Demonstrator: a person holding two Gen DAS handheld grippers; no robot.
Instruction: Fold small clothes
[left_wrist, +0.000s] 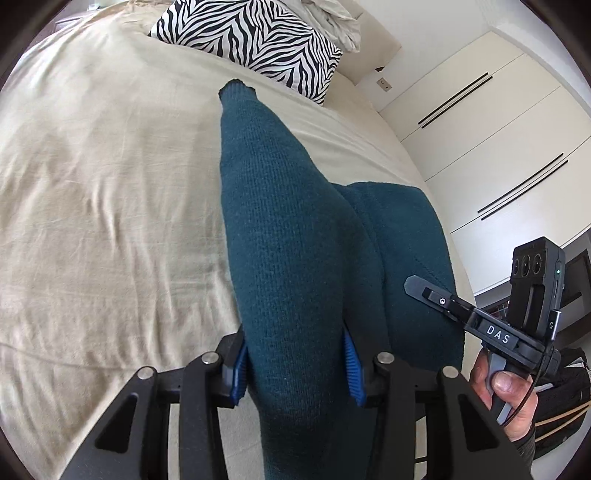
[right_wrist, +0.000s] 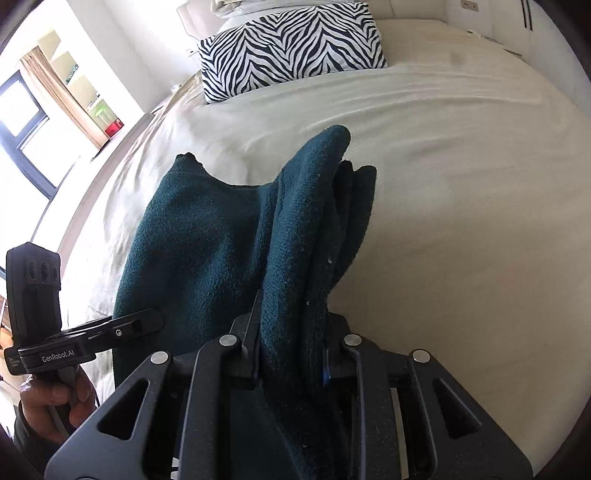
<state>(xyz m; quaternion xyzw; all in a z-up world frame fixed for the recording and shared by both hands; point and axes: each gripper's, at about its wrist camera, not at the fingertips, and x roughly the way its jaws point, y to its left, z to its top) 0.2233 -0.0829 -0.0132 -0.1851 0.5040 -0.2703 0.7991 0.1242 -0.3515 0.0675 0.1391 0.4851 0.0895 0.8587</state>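
Nearest the lens, the left gripper (left_wrist: 295, 369) clenched one bunched edge of the dark teal knitted garment (left_wrist: 291, 236), while the right gripper (right_wrist: 290, 354) pinched another gathered edge. Both held it up over the cream bedsheet (left_wrist: 103, 192) (likely to spread it for folding), below the zebra-striped pillow (right_wrist: 291, 44).

Teal garment (left_wrist: 295, 236) – zebra-striped pillow (left_wrist: 255, 40).
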